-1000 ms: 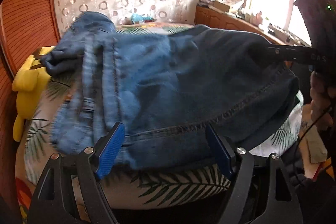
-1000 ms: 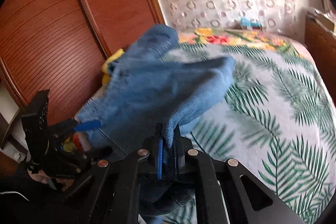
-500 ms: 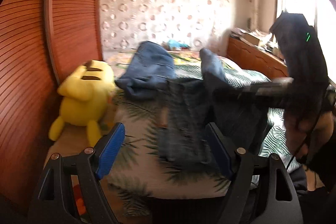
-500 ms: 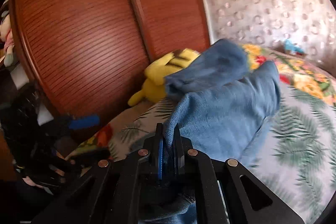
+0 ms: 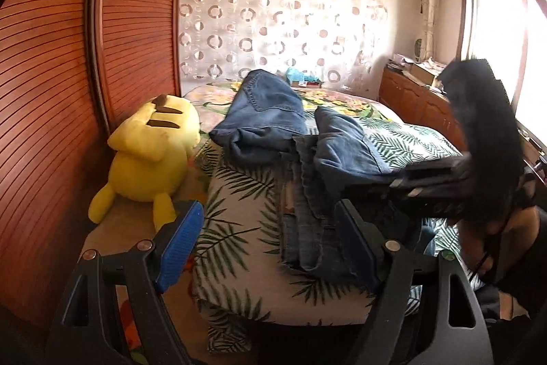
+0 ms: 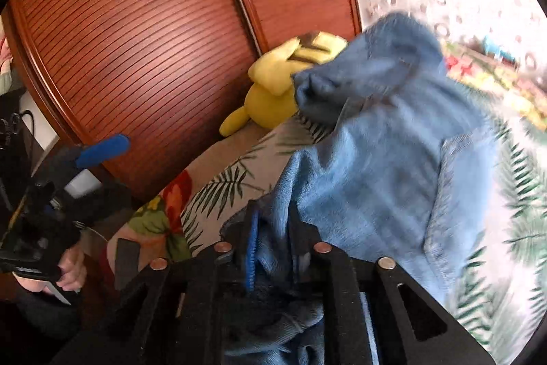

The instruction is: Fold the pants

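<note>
Leaf-print bedding covers a bed (image 5: 239, 204) set against a ribbed wooden wardrobe (image 5: 54, 84) in a sunlit bedroom. At the near edge of the bed the left gripper (image 5: 270, 245) stands wide open with nothing between its blue pads, hovering above the sheet. Just beyond it the jeans (image 5: 307, 194) lie in a loose heap near the bed's near right corner, one leg folded over and the other running toward the far end. The right gripper (image 6: 273, 245) has its jaws a little apart, having just been opening, with a bunch of denim between them; whether the pads press on the cloth cannot be told. In the left wrist view that gripper (image 5: 396, 183) reaches in from the right onto the jeans. A yellow plush (image 5: 150, 146) sits along the left edge by the wardrobe. Past the far end of the bed hangs a circle-patterned curtain (image 5: 273, 16).
</note>
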Demonstrator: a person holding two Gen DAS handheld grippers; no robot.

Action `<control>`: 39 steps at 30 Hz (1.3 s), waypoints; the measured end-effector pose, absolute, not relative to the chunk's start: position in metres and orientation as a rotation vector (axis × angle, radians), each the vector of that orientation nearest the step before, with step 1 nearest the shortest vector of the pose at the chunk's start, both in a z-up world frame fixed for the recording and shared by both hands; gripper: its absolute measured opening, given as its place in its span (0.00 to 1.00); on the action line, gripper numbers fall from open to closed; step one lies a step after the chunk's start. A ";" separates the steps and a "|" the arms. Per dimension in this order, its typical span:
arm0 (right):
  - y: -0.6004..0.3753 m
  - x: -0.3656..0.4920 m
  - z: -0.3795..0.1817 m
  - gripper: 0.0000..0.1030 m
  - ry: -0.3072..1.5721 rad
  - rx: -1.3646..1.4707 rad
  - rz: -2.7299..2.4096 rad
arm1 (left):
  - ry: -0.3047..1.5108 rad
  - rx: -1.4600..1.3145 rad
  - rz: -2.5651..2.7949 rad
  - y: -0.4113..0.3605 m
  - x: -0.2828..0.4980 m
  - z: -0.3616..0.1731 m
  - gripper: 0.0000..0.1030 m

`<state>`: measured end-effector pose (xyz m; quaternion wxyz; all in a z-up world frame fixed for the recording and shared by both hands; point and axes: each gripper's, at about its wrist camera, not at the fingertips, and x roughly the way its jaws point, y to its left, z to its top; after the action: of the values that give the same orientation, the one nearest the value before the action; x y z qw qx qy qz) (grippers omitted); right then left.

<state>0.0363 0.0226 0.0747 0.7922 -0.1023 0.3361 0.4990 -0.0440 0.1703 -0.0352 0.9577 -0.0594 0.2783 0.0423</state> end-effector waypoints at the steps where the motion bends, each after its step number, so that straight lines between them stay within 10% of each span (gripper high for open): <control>1: 0.014 0.036 0.084 0.30 0.697 -0.216 1.064 | 0.564 -0.121 0.075 0.167 -0.042 -0.035 0.77; 12: -0.057 0.064 0.102 0.44 0.604 -0.204 0.832 | 0.655 -0.146 -0.075 0.138 0.007 -0.057 0.75; 28: -0.023 0.137 0.066 0.46 0.761 -0.105 0.806 | 0.731 -0.170 -0.146 0.127 -0.003 -0.090 0.17; 39: -0.008 0.152 0.042 0.67 0.826 -0.101 0.880 | 0.744 -0.196 -0.062 0.136 -0.016 -0.102 0.30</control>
<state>0.1520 -0.0080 0.0423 0.8223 -0.0475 0.3881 0.4134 -0.0161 0.1360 -0.1021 0.9264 -0.0955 0.3629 -0.0302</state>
